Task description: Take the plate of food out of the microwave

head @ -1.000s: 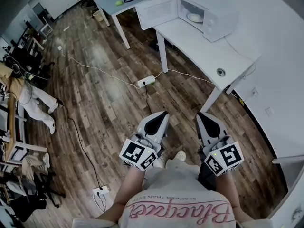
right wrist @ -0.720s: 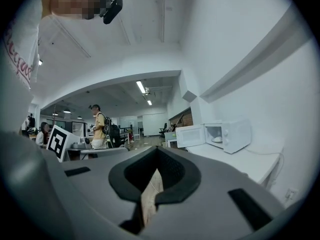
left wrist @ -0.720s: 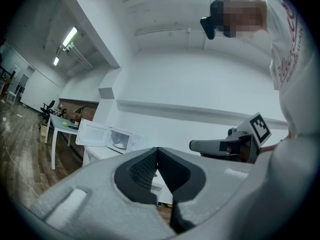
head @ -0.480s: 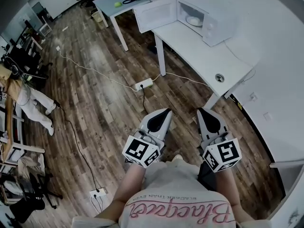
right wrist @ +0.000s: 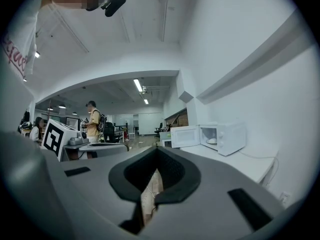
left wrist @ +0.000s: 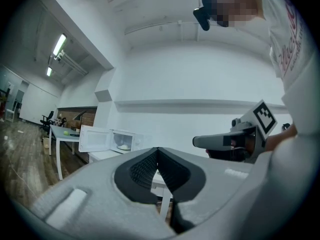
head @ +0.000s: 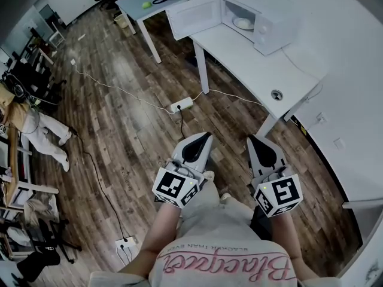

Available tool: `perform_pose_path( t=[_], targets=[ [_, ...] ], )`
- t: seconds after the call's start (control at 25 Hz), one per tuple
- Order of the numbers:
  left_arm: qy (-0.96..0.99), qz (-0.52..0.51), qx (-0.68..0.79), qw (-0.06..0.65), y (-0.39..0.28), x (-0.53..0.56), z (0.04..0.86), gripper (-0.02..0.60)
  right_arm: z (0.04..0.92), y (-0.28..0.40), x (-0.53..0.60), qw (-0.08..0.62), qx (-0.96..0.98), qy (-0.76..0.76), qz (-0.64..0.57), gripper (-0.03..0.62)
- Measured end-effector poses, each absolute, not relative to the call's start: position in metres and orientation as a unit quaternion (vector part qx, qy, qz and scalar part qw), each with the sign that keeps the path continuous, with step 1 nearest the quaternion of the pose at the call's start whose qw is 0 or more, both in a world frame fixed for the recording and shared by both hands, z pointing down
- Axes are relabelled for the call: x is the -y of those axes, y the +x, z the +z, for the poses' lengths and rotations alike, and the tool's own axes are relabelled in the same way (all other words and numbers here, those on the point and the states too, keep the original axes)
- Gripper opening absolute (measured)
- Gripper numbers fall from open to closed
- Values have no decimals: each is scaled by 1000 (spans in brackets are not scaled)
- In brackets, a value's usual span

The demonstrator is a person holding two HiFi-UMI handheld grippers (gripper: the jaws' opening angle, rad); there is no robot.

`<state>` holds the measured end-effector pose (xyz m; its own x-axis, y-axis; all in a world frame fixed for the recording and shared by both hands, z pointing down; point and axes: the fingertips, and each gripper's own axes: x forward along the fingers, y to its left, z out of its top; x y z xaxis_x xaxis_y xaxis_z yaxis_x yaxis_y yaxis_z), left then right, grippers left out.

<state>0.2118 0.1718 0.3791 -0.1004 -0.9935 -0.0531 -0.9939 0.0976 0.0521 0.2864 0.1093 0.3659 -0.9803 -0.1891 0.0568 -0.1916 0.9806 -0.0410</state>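
The microwave (head: 272, 23) stands at the far end of a white table (head: 251, 61) set against the wall on the right. Its door (head: 192, 15) is swung wide open to the left. Inside the cavity sits the plate of food (head: 243, 23), a pale plate with something light on it; what the food is cannot be told from here.

Both grippers are well apart from the microwave, held side by side near the person's body above the wooden floor (head: 119, 136), and both point level toward the table. The left gripper (head: 204, 139) has its jaws closed together at the tips, with nothing between them. The right gripper (head: 255, 142) is the same: jaws pressed together, empty. In the left gripper view the microwave shows small and far off to the left, past the closed jaws, with the other gripper alongside on the right.

On the floor between the person and the table lies a white power strip (head: 183, 104) with a cable running left. Farther left stands a second table (head: 139, 3) with a green ball (head: 146, 5) on it.
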Motion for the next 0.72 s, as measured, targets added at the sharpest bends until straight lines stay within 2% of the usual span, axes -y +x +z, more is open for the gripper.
perform_pose_path(
  t=[0.72],
  targets=[
    [-697, 33, -716, -7, 183, -125, 390, 5, 388, 269, -83, 37, 991, 123, 48, 11]
  ],
)
